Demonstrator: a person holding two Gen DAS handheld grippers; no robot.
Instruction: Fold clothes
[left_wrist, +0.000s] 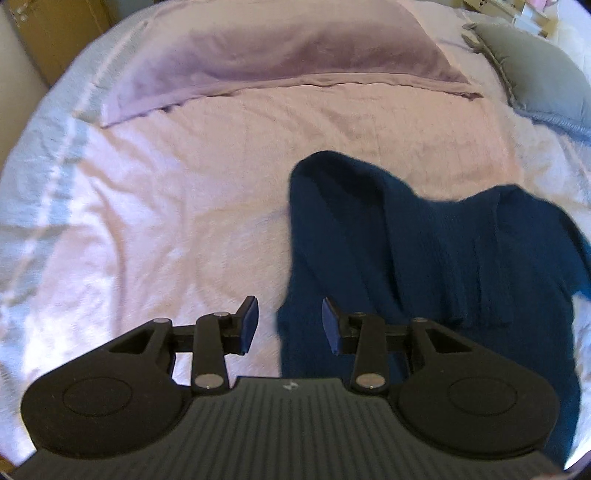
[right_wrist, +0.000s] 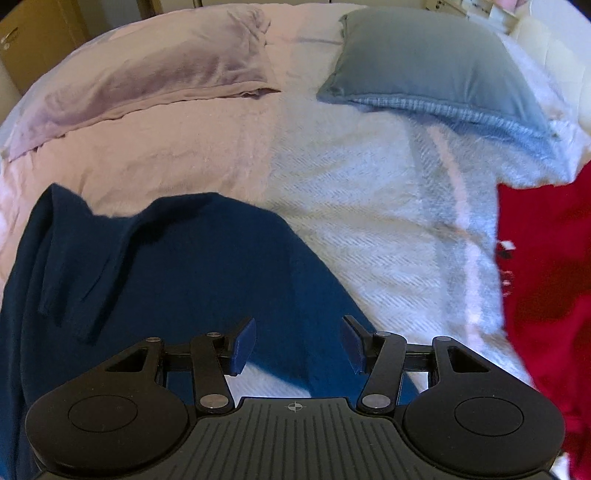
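Both tongs, left gripper (left_wrist: 290, 325) and right gripper (right_wrist: 297, 345), gape empty over the navy sweater (right_wrist: 177, 266) (loosely bunched, I think); a one-layer pinch could drag it crooked

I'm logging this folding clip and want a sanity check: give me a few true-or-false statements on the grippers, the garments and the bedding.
1. Both grippers are open and hold nothing. True: the left gripper and the right gripper each show a wide gap between the pads.
2. The navy sweater is neatly folded into a square. False: it lies rumpled and spread on the bed.
3. A red garment lies at the right edge of the right wrist view. True.
4. The grey pillow rests on the navy sweater. False: it sits farther up the bed, apart from it.
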